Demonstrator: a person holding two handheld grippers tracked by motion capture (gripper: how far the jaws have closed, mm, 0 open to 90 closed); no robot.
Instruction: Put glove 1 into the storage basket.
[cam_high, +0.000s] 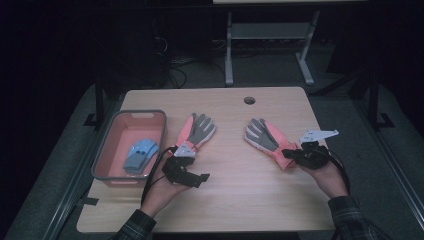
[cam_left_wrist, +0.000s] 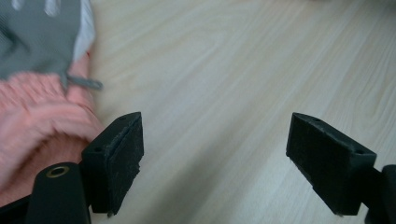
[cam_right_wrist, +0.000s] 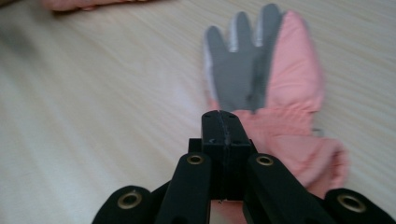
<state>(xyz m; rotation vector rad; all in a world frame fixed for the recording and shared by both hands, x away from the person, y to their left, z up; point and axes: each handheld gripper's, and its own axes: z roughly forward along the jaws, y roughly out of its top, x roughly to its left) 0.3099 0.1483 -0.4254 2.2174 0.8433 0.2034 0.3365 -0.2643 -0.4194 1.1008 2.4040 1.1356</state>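
On the tabletop (cam_high: 235, 175) lie two soft, light, padded gloves, well apart, beside a bin (cam_high: 106, 150). We judge each limp and best taken at its knit cuff. The left tongs (cam_left_wrist: 212, 154) gape wide beside the left glove (cam_left_wrist: 42, 102), holding nothing; the right tongs (cam_right_wrist: 226, 128) are pressed together over the right glove (cam_right_wrist: 280, 88) at its cuff; whether they pinch fabric we cannot tell.

A: What sort of place is this?

B: It looks like a lab or test room. A light wooden worktop (cam_high: 235, 200) stands on grey carpet (cam_high: 60, 165) in a dark room.

A: What else points to that?

B: Loose cables (cam_high: 172, 65) lie on the floor behind, beside the white metal legs of another desk (cam_high: 229, 50).
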